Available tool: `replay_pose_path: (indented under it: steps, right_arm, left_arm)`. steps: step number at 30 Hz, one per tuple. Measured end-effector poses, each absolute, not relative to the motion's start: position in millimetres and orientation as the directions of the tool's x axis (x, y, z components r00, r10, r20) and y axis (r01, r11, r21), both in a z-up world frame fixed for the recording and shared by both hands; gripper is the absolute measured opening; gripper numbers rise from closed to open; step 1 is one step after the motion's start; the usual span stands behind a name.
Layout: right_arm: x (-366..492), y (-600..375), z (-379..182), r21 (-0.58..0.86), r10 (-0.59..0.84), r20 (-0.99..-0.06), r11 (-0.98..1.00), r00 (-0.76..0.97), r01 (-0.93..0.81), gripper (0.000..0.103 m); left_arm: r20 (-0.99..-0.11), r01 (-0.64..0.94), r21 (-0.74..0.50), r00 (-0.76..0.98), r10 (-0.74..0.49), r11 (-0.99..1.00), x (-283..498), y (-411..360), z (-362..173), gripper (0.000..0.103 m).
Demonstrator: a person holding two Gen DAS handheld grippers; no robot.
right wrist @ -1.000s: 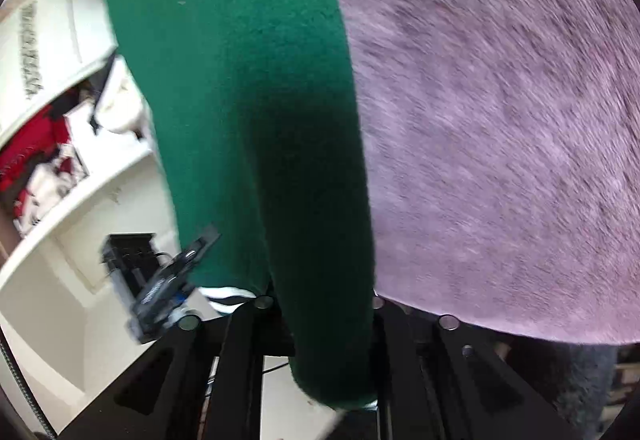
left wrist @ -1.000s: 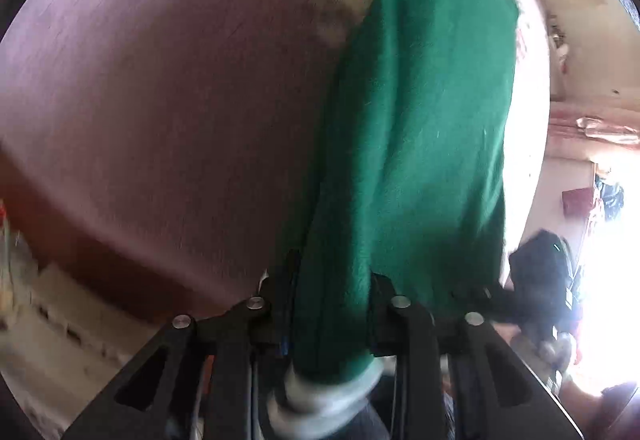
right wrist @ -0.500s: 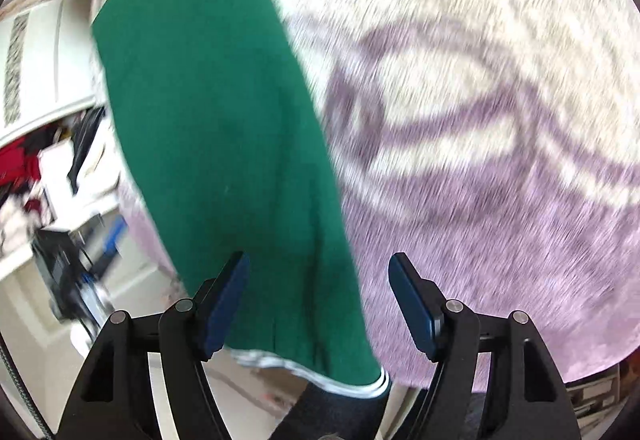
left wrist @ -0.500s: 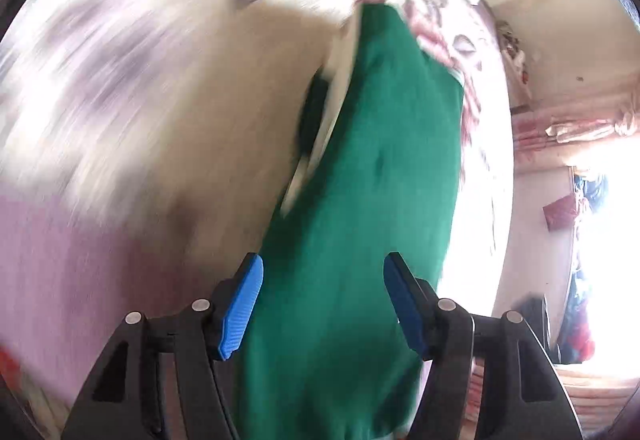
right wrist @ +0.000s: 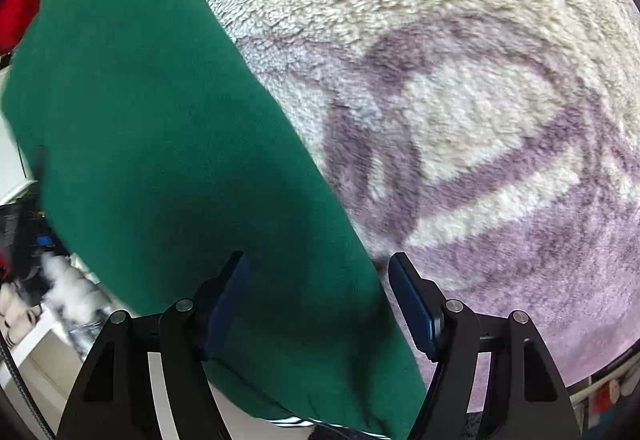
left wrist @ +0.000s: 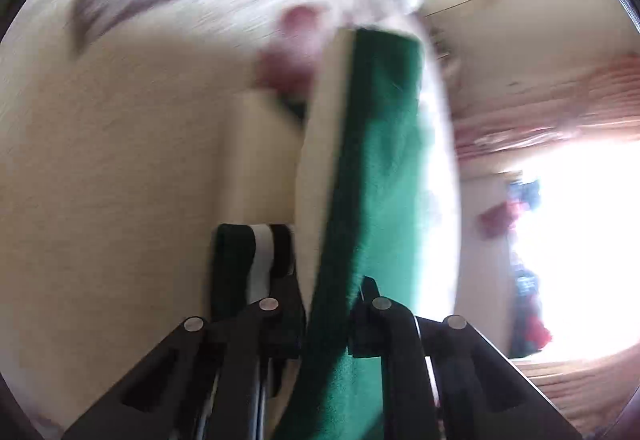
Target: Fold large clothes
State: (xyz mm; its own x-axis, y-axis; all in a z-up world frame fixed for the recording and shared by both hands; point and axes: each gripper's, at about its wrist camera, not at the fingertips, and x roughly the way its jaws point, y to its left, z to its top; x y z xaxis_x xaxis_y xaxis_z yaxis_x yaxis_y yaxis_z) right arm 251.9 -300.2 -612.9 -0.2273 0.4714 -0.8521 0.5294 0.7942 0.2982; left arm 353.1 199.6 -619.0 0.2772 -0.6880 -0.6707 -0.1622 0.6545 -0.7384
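Two views, two different risks.

Left wrist: left gripper (left wrist: 326, 314) is closing, its jaws nearly together with a band of the green garment (left wrist: 372, 176) running up between them. Frame is heavily motion-blurred, so I can't tell if the pads are biting a full fold or just an edge. A cream panel (left wrist: 320, 144) of the same garment sits left of the green band, and a dark-green, white and black striped cuff (left wrist: 256, 264) hangs just beside the left finger, outside the jaws as far as I can tell. Risk: the closing jaws catch only one layer, or snag that cuff, and the fold gets pulled skewed.

Right wrist: right gripper (right wrist: 318, 300) stands wide open. The garment (right wrist: 160, 144) lies across the gap between the blue pads (right wrist: 412, 308), draped diagonally over a cream and purple fleece blanket (right wrist: 460, 100). Green cloth runs along the left pad; the right pad sits clear of it. Striped hem (right wrist: 296, 420) shows at the bottom edge. Risks, as judgement:
- this end is loose, so a tug from the left side would likely drag it out of line
- fleece looks grabby, so the cloth may bunch instead of sliding
- a low re-grip could pinch blanket pile with the garment
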Motion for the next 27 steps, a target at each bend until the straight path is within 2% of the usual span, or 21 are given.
replay_pose_path:
  steps: [1, 3, 4, 7, 9, 11, 12, 13, 15, 17, 19, 22, 27]
  right_arm:
    - [257, -298, -611, 0.299, 0.473, -0.852, 0.792, -0.224, 0.533, 0.074]
    - [271, -287, -603, 0.296, 0.467, -0.857, 0.792, -0.217, 0.534, 0.074]
    - [279, -291, -597, 0.295, 0.459, -0.863, 0.797, -0.212, 0.528, 0.074]
    - [302, -299, -574, 0.299, 0.427, -0.888, 0.818, -0.171, 0.491, 0.074]
    - [326, -297, -555, 0.299, 0.391, -0.912, 0.843, -0.128, 0.447, 0.074]
    - [360, -291, -543, 0.317, 0.374, -0.924, 0.867, -0.081, 0.385, 0.073]
    - [379, -284, -540, 0.326, 0.367, -0.929, 0.876, -0.055, 0.355, 0.070]
    - [394, -277, -539, 0.329, 0.361, -0.932, 0.884, -0.036, 0.331, 0.057]
    - [427, -260, -546, 0.320, 0.336, -0.942, 0.908, -0.014, 0.271, 0.049]
    - [464, -246, -561, 0.273, 0.285, -0.958, 0.937, -0.022, 0.217, 0.049]
    - [494, -254, -585, 0.194, 0.206, -0.976, 0.967, -0.064, 0.165, 0.050]
    - [517, -246, -604, 0.131, 0.146, -0.983, 0.982, -0.111, 0.134, 0.053]
    - [539, -216, -602, 0.100, 0.116, -0.986, 0.986, -0.121, 0.133, 0.053]
  left_arm:
    - [-0.666, -0.207, -0.746, 0.267, -0.697, 0.633, 353, 209, -632, 0.018]
    - [-0.598, -0.280, -0.797, 0.245, -0.763, 0.535, 352, 229, -642, 0.021]
    - [-0.605, -0.290, -0.791, 0.232, -0.762, 0.539, 354, 231, -636, 0.022]
    - [-0.679, -0.216, -0.734, 0.211, -0.703, 0.644, 355, 230, -595, 0.030]
    - [-0.732, -0.104, -0.672, 0.246, -0.636, 0.733, 362, 221, -558, 0.043]
    - [-0.756, -0.036, -0.625, 0.274, -0.594, 0.780, 371, 212, -539, 0.052]
    - [-0.782, -0.010, -0.584, 0.274, -0.560, 0.812, 380, 206, -539, 0.052]
    - [-0.806, 0.001, -0.548, 0.266, -0.528, 0.837, 393, 200, -550, 0.052]
    - [-0.865, -0.012, -0.462, 0.226, -0.448, 0.887, 412, 184, -580, 0.052]
    - [-0.899, -0.035, -0.416, 0.170, -0.404, 0.909, 427, 184, -612, 0.056]
    - [-0.897, -0.030, -0.421, 0.163, -0.411, 0.906, 433, 182, -625, 0.057]
    - [-0.906, -0.003, -0.396, 0.166, -0.390, 0.918, 435, 179, -620, 0.057]
    - [-0.925, 0.001, -0.340, 0.178, -0.335, 0.940, 437, 171, -600, 0.056]
